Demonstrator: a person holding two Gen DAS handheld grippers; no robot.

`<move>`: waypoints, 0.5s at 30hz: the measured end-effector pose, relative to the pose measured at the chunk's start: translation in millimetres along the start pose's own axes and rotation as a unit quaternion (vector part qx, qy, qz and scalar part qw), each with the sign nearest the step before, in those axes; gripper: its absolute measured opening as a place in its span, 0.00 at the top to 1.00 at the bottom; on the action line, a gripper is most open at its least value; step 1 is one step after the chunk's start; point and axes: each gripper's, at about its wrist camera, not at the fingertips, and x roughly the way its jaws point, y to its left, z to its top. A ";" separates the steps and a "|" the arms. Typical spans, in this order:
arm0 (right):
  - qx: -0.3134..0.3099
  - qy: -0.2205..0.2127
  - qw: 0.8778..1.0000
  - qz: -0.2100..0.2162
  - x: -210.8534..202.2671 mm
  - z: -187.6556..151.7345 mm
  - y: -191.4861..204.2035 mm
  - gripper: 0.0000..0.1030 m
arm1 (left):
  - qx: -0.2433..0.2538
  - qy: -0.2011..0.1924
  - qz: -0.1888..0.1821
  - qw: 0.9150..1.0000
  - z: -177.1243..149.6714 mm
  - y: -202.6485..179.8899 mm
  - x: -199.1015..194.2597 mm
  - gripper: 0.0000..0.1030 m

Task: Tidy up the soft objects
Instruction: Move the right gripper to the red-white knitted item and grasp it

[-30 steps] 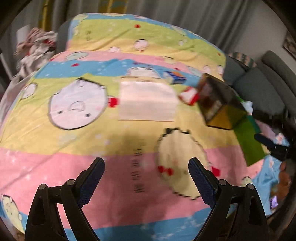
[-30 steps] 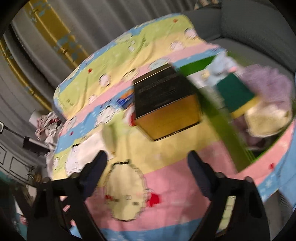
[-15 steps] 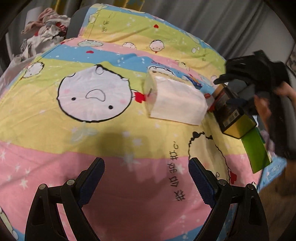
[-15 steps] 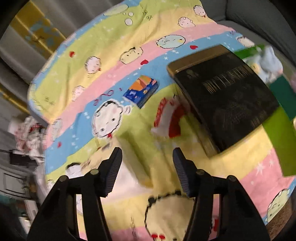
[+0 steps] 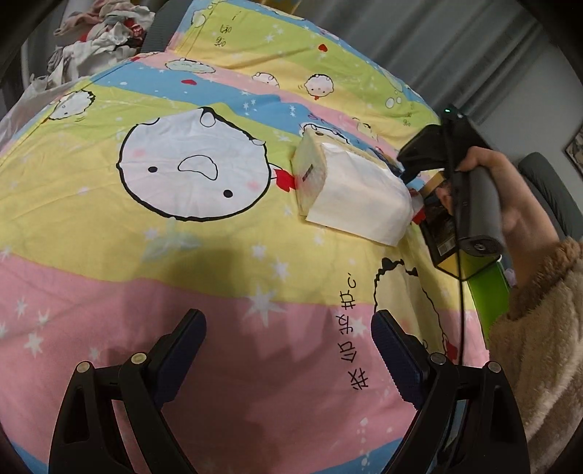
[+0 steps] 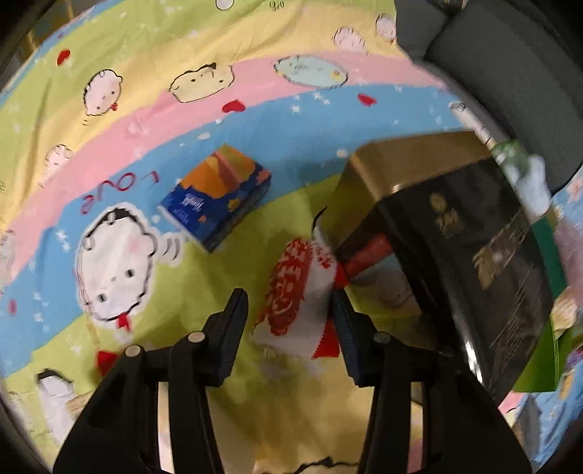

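Observation:
A red and white tissue pack [image 6: 295, 291] lies on the cartoon bedsheet [image 5: 109, 255], tucked against a black and gold box [image 6: 455, 237]. My right gripper [image 6: 288, 297] points down over this pack with its jaws closing. The pack is between them; the right finger looks to be at its edge and the left finger stands apart. A blue tissue pack [image 6: 218, 197] lies further back. A large white tissue pack [image 5: 349, 193] sits mid-bed. My left gripper [image 5: 288, 321] hangs open over the pink stripe with nothing between its fingers.
A person's hand [image 5: 488, 164] in a fuzzy beige sleeve holds the right gripper's handle [image 5: 473, 204] beside the box. A green container [image 6: 539, 364] with soft items stands right of the box. Clothes [image 5: 98, 32] are piled at the far left, and a grey sofa [image 6: 510, 54] is behind.
The right gripper swung down from the black and gold box to the red and white pack, and its jaws narrowed. The left gripper sank closer to the sheet, then held still.

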 end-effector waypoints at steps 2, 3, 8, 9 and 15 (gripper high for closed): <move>-0.011 0.006 1.000 -0.018 6.1 0.8 5.7 0.53 | -0.004 0.001 -0.003 1.000 1.0 1.8 0.2 0.11; -0.017 0.010 0.999 -0.030 9.2 0.8 7.9 0.53 | -0.007 0.001 -0.005 1.000 1.1 2.5 -0.1 0.11; -0.064 -0.004 0.995 -0.070 7.5 -6.8 18.8 0.60 | -0.008 0.002 -0.005 1.000 0.4 1.7 -0.6 0.11; -0.067 -0.009 0.995 -0.070 4.9 -8.0 19.3 0.60 | -0.008 0.002 -0.005 1.000 0.6 1.6 -0.5 0.11; -0.090 -0.022 0.994 -0.053 -11.5 -12.2 31.2 0.60 | -0.009 0.005 -0.009 1.000 0.9 2.4 -1.1 0.11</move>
